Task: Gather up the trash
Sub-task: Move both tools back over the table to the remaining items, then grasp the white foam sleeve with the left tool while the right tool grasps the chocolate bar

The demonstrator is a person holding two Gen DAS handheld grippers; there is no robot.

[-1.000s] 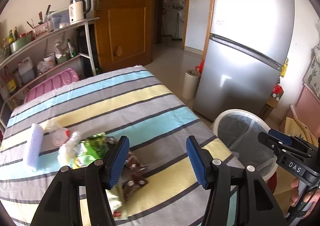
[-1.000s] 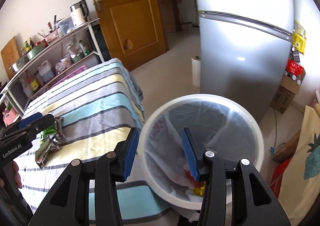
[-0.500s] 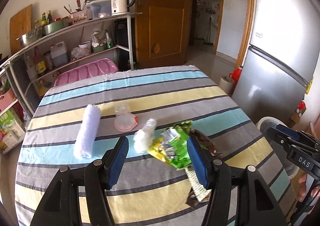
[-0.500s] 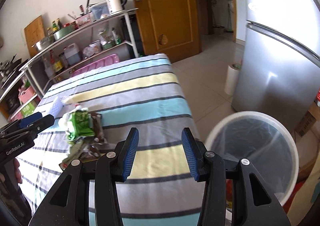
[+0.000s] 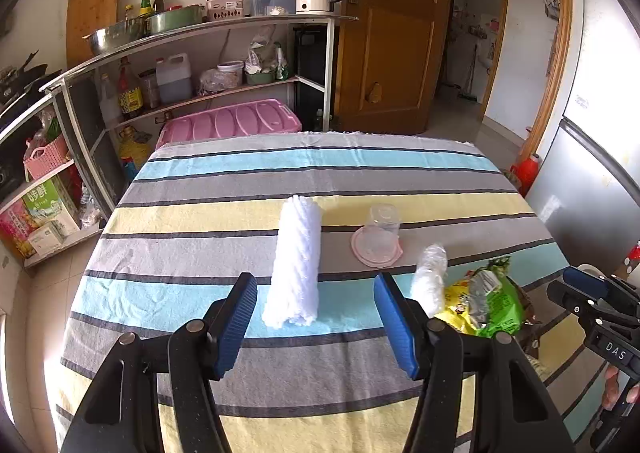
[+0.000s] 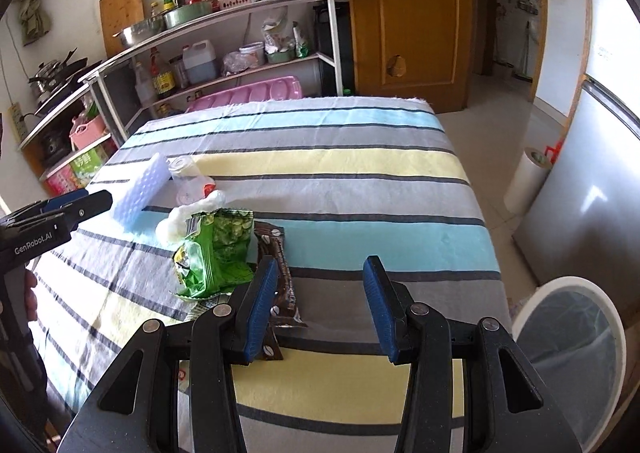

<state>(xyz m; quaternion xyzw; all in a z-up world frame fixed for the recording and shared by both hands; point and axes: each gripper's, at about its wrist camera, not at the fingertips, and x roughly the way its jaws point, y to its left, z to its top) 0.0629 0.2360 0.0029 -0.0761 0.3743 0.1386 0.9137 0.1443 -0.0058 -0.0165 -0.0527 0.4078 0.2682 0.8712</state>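
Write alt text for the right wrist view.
The right hand-held gripper hangs open and empty over a striped tablecloth, its left finger just in front of a brown wrapper beside a green snack bag. A rolled white towel lies farther back; a lined white bin stands on the floor at right.

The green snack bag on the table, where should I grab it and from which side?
Grip the crumpled, raised upper edge of the green snack bag, coming down from above with the right claw. It lies flat on the striped tablecloth, so only its puffed folds offer a pinch.
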